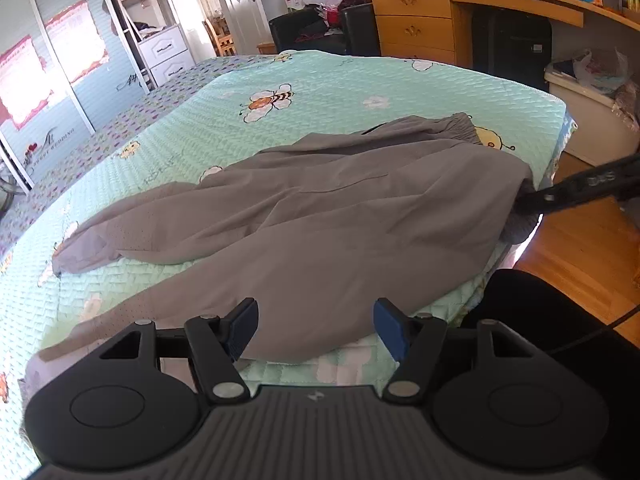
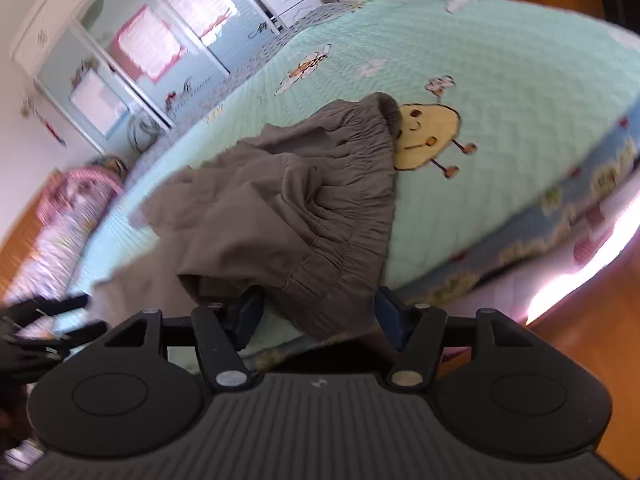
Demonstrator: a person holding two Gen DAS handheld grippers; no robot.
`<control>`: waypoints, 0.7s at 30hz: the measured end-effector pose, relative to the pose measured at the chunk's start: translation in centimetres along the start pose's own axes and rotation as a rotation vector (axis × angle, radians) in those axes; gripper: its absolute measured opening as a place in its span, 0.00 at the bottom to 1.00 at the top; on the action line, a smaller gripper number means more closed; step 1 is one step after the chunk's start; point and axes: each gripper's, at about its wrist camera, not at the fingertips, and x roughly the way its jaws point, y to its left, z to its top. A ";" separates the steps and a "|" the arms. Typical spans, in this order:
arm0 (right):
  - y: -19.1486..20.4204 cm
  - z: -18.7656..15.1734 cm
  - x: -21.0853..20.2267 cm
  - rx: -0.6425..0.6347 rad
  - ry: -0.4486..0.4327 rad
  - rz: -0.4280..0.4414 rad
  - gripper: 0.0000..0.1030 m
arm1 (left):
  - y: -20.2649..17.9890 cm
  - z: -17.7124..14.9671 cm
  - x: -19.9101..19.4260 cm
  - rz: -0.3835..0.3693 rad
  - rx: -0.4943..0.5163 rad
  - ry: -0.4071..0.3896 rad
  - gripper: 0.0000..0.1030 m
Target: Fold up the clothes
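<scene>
Grey trousers (image 1: 320,208) lie spread across the green quilted bed cover (image 1: 320,92), legs running left and the elastic waistband (image 2: 360,184) bunched at the bed's right edge. My left gripper (image 1: 316,330) is open low over the near trouser leg, and the cloth lies under and between its blue pads without being pressed. My right gripper (image 2: 318,316) is open too, with a fold of the waistband hanging between its spread fingers. In the left wrist view the right gripper (image 1: 532,200) reaches in from the right at the waistband corner. The left gripper (image 2: 60,320) shows blurred at the lower left.
The bed's near and right edges drop to a wooden floor (image 1: 580,248). A wooden desk (image 1: 416,20) and black chairs (image 1: 312,32) stand beyond the bed, a wardrobe (image 1: 60,60) to the left, a white box with bags (image 1: 588,112) at the right. A person's dark clothing (image 1: 540,320) is close by.
</scene>
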 end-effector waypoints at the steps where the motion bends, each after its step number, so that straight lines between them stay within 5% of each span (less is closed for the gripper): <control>1: 0.3 0.3 0.0 -0.027 -0.018 -0.019 0.52 | -0.3 0.1 -0.1 0.014 0.017 -0.003 0.66; 4: 1.4 1.3 0.2 -0.107 -0.073 -0.075 0.20 | -1.0 0.3 -0.5 0.056 0.067 -0.025 0.67; 5: 2.0 1.8 0.0 -0.142 -0.098 -0.091 0.16 | -1.1 0.4 -0.7 0.063 0.081 -0.032 0.68; 8: 5.1 4.0 -1.2 -0.287 -0.207 -0.110 0.14 | -1.7 1.0 -1.0 0.076 0.120 -0.048 0.68; 11: 8.1 6.6 -2.2 -0.380 -0.284 -0.035 0.14 | -2.7 2.5 -1.2 0.100 0.193 -0.085 0.68; 17: 11.7 8.0 -2.2 -0.485 -0.278 0.107 0.14 | -4.7 4.8 -2.8 0.159 0.344 -0.212 0.73; 21: 11.4 7.0 -2.3 -0.510 -0.212 0.154 0.14 | -5.2 5.1 -2.4 0.147 0.382 -0.208 0.74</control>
